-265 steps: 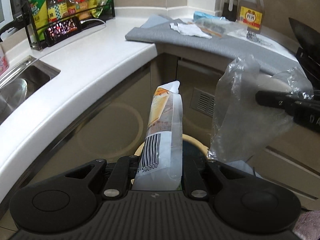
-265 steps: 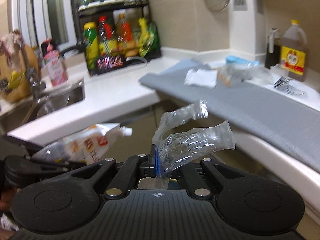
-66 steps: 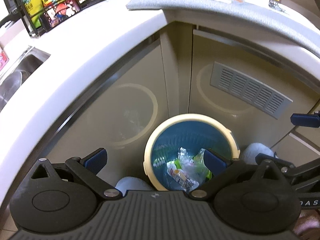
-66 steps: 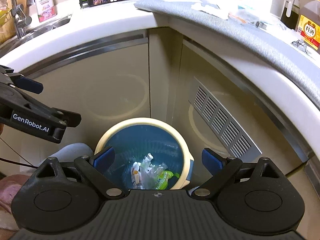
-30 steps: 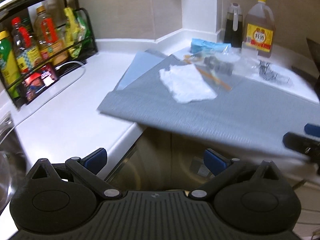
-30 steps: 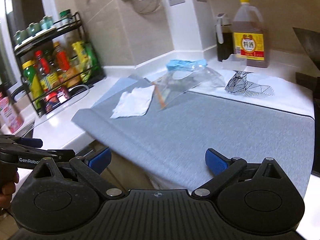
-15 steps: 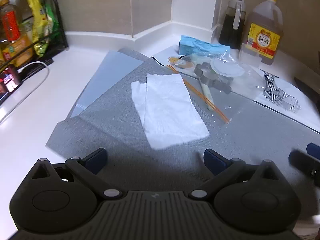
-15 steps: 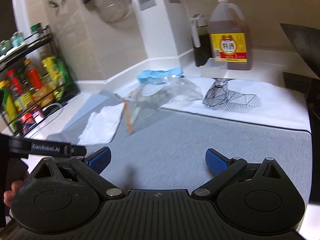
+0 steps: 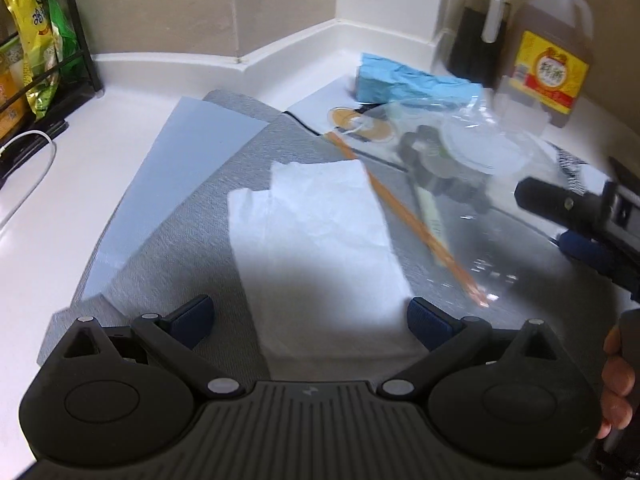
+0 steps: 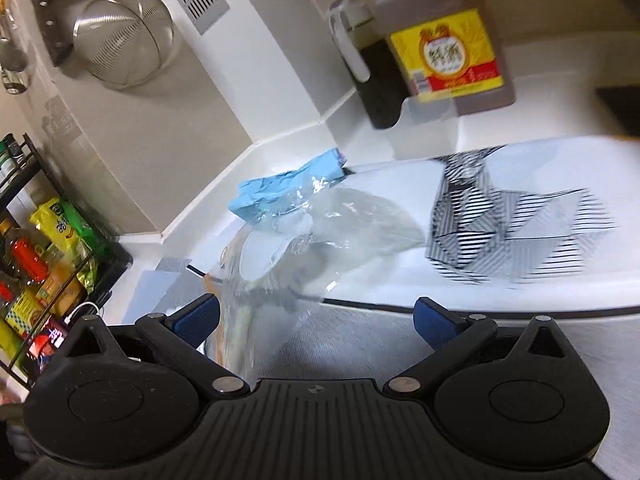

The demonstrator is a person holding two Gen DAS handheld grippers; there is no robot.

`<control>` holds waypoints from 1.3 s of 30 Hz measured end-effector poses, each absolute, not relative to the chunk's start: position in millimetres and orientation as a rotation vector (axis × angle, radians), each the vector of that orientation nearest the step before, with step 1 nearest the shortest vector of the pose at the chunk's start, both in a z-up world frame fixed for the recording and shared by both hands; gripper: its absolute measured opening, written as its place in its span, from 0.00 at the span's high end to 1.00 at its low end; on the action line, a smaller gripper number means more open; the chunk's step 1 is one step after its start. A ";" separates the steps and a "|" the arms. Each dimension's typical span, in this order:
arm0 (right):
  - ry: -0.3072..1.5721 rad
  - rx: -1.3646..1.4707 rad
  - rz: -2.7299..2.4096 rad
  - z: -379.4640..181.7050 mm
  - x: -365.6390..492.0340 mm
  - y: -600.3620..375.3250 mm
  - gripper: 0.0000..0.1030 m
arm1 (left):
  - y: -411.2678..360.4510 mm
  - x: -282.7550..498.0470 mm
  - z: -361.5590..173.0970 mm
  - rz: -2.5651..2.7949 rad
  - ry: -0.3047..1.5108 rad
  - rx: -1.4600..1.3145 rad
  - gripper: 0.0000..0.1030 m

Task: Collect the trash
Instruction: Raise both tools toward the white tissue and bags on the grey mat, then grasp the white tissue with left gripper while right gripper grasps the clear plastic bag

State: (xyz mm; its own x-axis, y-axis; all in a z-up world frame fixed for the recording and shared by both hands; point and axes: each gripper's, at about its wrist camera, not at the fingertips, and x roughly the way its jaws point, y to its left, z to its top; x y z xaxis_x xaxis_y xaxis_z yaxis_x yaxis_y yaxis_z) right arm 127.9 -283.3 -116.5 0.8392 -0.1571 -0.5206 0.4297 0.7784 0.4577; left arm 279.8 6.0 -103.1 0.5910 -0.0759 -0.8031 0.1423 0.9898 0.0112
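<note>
Left gripper (image 9: 308, 316) is hovering wide open, empty, over the white napkin (image 9: 316, 232). Right gripper (image 10: 316, 316), equally wide, empty, is facing the clear bag (image 10: 320, 240) beside the napkin.

beige tiled wall (image 9: 160, 4) meets a white corner countertop (image 9: 132, 92), dimly lit.

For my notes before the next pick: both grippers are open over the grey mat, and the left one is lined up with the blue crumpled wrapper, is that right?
Not quite. The left wrist view shows the left gripper, open, lined up with the white paper towel on the grey mat; the blue crumpled wrapper lies farther back by the wall. The right gripper is open too.
</note>
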 end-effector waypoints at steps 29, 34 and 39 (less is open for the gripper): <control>0.475 0.585 -0.323 -120.7 155.1 -285.9 0.00 | 7.8 275.6 -112.4 -0.131 0.812 0.063 0.00; 0.430 0.551 -0.317 -127.7 157.2 -283.0 0.00 | 7.5 275.4 -112.6 -0.127 0.810 0.061 0.00; 0.417 0.572 -0.311 -127.7 156.3 -284.8 0.00 | 7.5 275.3 -112.4 -0.128 0.807 0.061 0.00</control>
State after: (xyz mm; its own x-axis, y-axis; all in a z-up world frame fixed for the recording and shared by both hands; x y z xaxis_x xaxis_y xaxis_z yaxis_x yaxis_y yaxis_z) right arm 156.3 -284.8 -127.7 0.8711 -0.1675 -0.4616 0.3945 0.7984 0.4549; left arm 275.3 7.5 -112.4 0.6847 -0.0907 -0.7231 0.1372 0.9905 0.0057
